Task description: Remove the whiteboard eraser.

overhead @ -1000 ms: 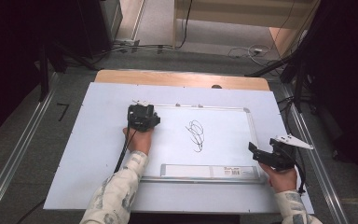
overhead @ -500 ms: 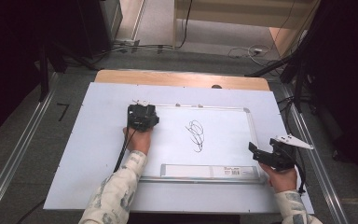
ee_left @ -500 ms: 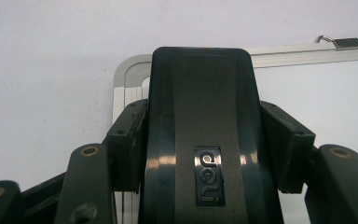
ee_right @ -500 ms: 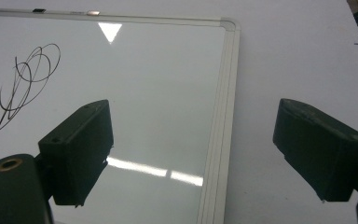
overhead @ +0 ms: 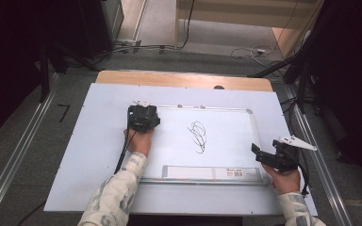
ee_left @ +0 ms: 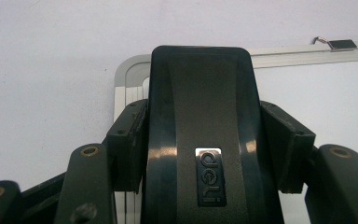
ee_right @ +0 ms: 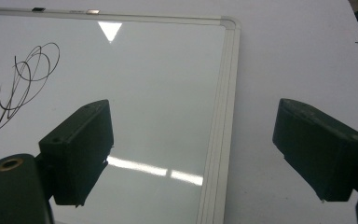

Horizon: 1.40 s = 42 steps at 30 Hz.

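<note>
Eraser (ee_left: 200, 140) in left tool (overhead: 143, 117)

The whiteboard (ee_right: 168, 93) is glossy and smooth, mirroring lights, with a brushed silvery metal-looking frame (ee_right: 221, 116). The eraser (ee_left: 200, 140) clamped in the left gripper (ee_left: 205, 149) looks like shiny black plastic with a small chrome badge. The table's (overhead: 99, 141) pale sheet is matt, with bare wood along its far edge (overhead: 184, 80).

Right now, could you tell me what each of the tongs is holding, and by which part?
The left tongs grip a black whiteboard eraser by its two long sides, over the whiteboard. The right tongs are open and hold nothing.
</note>
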Tool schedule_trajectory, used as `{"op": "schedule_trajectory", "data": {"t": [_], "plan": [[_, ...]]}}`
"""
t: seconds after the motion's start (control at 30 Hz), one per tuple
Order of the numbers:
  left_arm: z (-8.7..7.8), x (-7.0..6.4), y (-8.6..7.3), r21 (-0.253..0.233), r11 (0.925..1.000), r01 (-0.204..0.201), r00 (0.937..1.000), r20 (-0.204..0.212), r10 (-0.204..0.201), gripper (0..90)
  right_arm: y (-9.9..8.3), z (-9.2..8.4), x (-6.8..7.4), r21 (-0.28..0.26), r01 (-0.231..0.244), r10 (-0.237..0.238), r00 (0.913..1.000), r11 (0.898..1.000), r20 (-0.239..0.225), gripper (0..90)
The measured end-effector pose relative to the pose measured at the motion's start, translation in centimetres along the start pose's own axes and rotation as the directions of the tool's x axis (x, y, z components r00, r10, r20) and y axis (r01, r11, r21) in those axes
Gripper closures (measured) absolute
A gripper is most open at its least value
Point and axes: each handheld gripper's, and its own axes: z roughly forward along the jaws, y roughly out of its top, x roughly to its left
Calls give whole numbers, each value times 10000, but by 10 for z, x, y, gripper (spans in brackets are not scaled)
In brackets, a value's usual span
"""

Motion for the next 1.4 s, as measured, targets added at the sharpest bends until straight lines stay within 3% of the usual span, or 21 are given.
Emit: {"op": "schedule_trajectory", "data": {"t": [0.2,0.33,0.7,1.4], "plan": [[-5,2,1,-187,9998,87,9999,96,-85,409,0,0,0,-2,-13,13,10000,10000,-5,110],[-19,2,8,-717,9974,88,9997,231,-72,408,0,1,0,1,18,-18,10000,10000,-13,111],[-44,8,13,-1076,9937,299,9975,676,-227,407,4,7,5,81,119,-119,9999,9999,-80,111],[-56,5,5,-1167,9926,343,9924,1211,-200,406,6,8,8,31,231,-231,9995,9997,-223,111]]}}
